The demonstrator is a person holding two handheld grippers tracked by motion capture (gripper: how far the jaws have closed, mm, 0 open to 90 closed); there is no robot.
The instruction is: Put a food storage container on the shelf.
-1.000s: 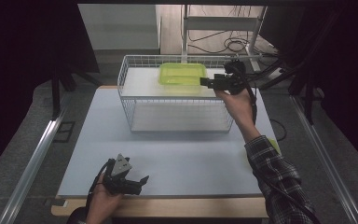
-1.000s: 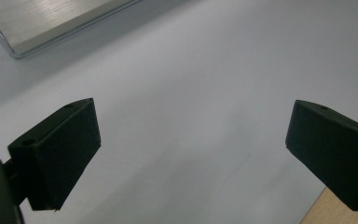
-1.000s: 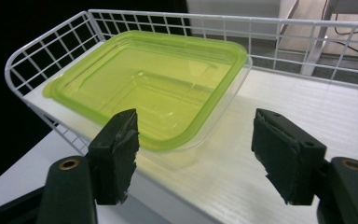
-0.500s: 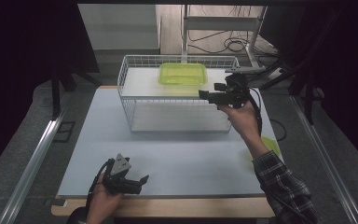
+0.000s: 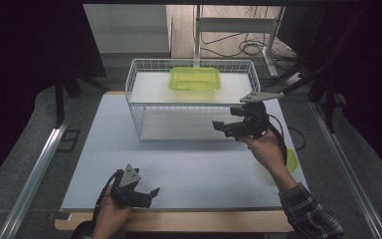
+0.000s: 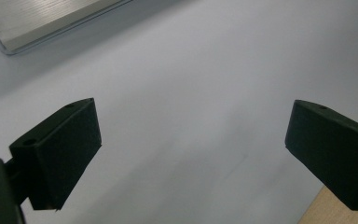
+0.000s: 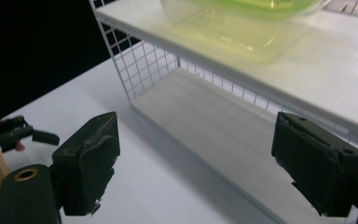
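Gaping empty, both matte-black hand-held grippers, left (image 5: 153, 191) and right (image 5: 215, 124), near translucent green tub (image 5: 195, 78) on wire rack (image 5: 134, 107).

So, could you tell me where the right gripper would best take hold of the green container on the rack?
Probably by the near long rim of the green container, coming from above and the front: it sits upright on the wire rack's top shelf, its lip standing proud. The right gripper, jaws open, hangs lower at the rack's front.
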